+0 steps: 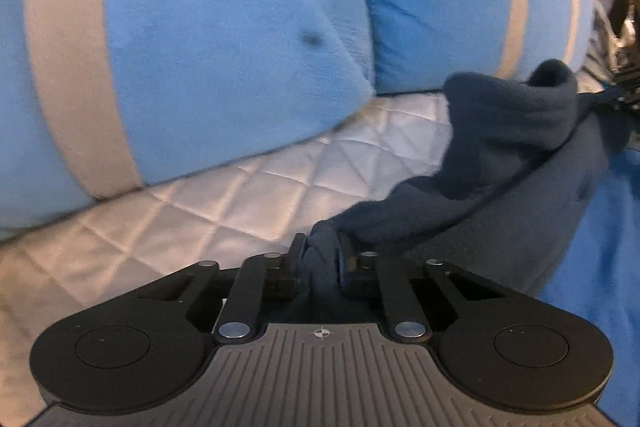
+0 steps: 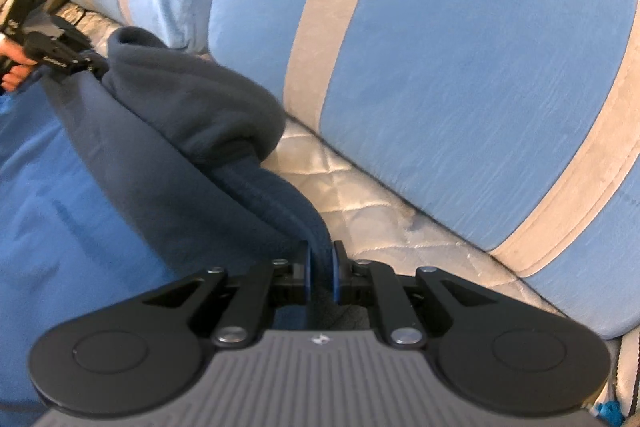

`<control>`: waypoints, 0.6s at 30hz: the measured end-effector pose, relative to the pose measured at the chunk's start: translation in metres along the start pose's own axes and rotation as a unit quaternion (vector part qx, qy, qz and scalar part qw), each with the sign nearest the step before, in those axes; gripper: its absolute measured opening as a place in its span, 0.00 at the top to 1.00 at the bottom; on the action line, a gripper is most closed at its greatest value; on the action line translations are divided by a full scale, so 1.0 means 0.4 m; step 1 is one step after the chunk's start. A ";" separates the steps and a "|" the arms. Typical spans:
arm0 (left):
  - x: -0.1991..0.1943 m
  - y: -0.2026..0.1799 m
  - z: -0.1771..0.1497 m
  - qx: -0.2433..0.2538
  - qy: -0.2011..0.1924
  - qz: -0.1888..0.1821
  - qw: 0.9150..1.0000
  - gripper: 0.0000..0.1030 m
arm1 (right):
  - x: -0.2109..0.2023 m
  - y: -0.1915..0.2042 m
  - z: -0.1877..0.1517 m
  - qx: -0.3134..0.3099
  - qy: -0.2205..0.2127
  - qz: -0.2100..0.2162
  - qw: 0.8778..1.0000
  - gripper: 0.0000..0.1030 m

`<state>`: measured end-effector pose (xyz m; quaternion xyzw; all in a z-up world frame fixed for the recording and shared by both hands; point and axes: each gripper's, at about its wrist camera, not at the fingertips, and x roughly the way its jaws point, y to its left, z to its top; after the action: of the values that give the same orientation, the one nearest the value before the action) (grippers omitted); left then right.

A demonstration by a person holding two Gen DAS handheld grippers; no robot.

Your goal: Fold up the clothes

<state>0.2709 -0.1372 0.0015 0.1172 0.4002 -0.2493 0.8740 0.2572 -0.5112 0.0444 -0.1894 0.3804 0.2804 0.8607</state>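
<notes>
Fleece (image 1: 508,147), dark navy, lies on the quilted seat (image 1: 224,195) of a sofa, in front of the blue striped cushions (image 1: 224,39), with part of it draped over a brighter blue cloth (image 2: 80,195) at the front edge. My left gripper (image 1: 322,259) is clamped on a bunched corner of it, and my right gripper (image 2: 321,269) is pinched shut on another edge; the cloth runs between the two in a heaped, half-rolled ridge.

I judge this is the start of a fold: both ends are held, nothing is flat yet. To do it well I should lift both hands together and draw them apart until the ridge pulls straight, so the fleece hangs as one sheet. The left grip holds a twisted wad, which may carry more than one layer, so I should watch that the edge comes level with the right one. Then lay it down on the quilted seat, clear of the cushions, before folding across
</notes>
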 end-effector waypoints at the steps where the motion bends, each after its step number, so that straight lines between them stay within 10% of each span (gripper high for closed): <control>1: -0.010 0.004 0.001 0.001 -0.005 0.014 1.000 0.87 | -0.002 0.003 0.004 0.002 -0.003 -0.002 1.000 0.91; 9: -0.038 -0.071 0.011 0.082 0.013 0.105 0.991 0.81 | 0.030 0.089 0.021 -0.073 0.053 -0.025 0.996 0.90; 11: -0.050 -0.081 0.035 0.070 0.004 0.104 0.992 0.78 | 0.022 0.096 0.034 -0.064 0.046 -0.030 0.996 0.65; 15: -0.105 -0.044 0.086 -0.002 -0.077 0.030 0.997 0.21 | -0.030 0.055 0.075 0.052 -0.033 0.016 0.998 0.20; 18: -0.081 -0.040 0.108 -0.028 -0.075 -0.076 0.994 0.17 | -0.017 0.044 0.103 0.091 -0.045 0.072 0.992 0.20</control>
<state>0.2721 -0.1570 0.0543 0.0434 0.3483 -0.3118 0.8829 0.2651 -0.4776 0.0739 -0.0696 0.3775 0.3144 0.8682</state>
